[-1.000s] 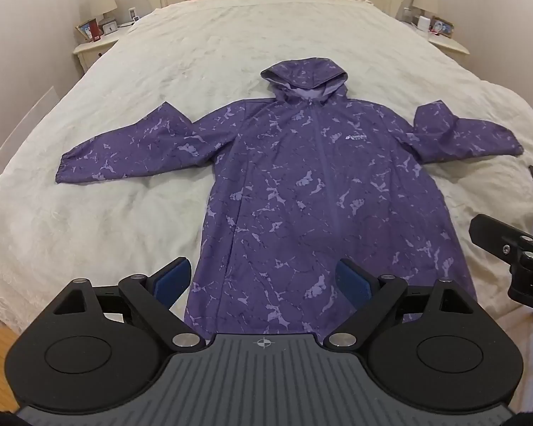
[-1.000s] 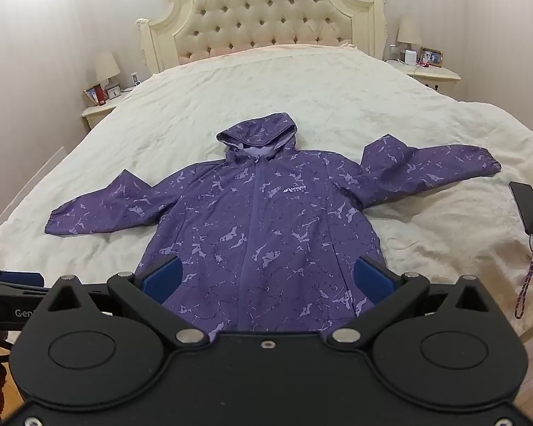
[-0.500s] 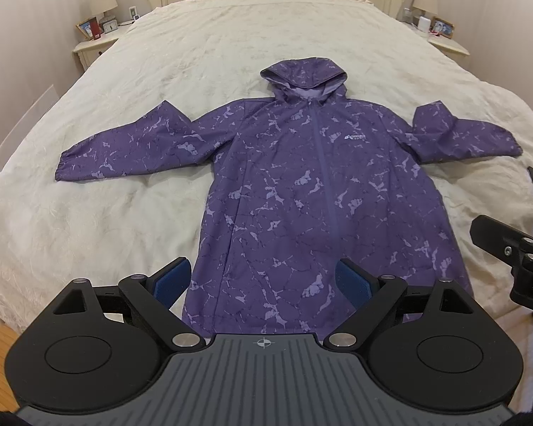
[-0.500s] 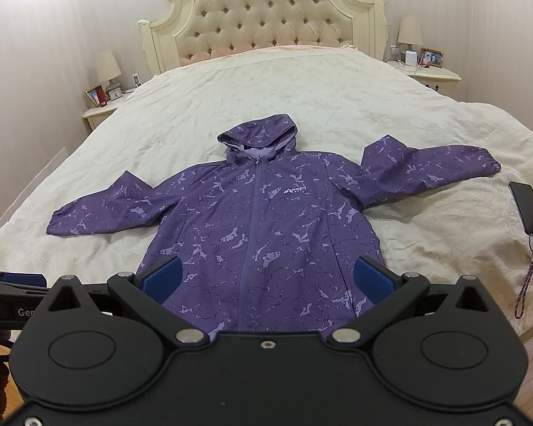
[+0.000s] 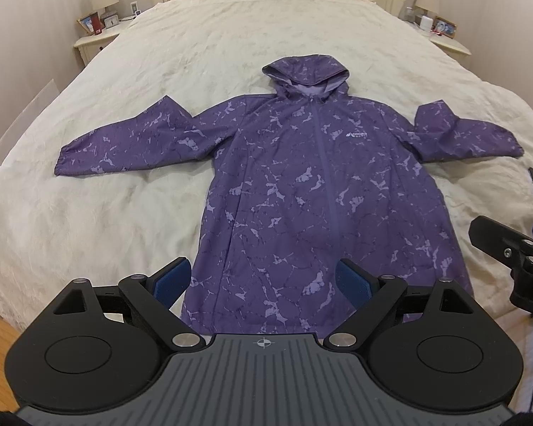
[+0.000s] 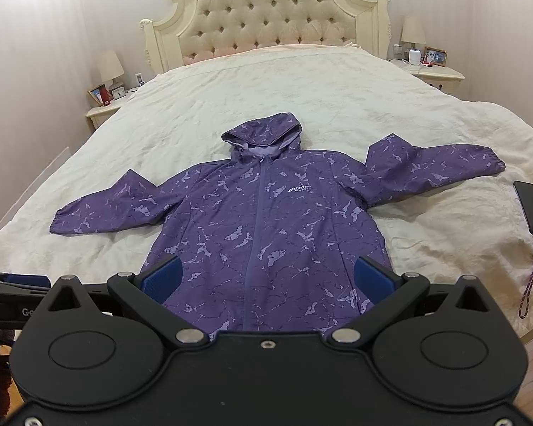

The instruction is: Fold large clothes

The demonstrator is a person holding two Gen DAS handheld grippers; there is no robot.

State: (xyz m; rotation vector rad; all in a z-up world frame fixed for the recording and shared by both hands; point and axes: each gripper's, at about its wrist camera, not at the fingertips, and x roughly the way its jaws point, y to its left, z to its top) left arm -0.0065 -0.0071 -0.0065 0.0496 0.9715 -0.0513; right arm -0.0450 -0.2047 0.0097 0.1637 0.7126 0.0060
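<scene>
1. The purple hooded jacket (image 5: 316,191) lies flat and front-up on the bed (image 5: 89,220), hem toward both grippers, hood toward the headboard (image 6: 277,10), sleeves spread sideways.
2. The left hand-held gripper (image 5: 263,280) hovers above the hem's left part, jaws apart and empty; the right hand-held gripper (image 6: 266,278) likewise, nearer the right side.
3. A phone (image 6: 531,207) lies just beyond the right sleeve cuff, possibly in the way.
</scene>
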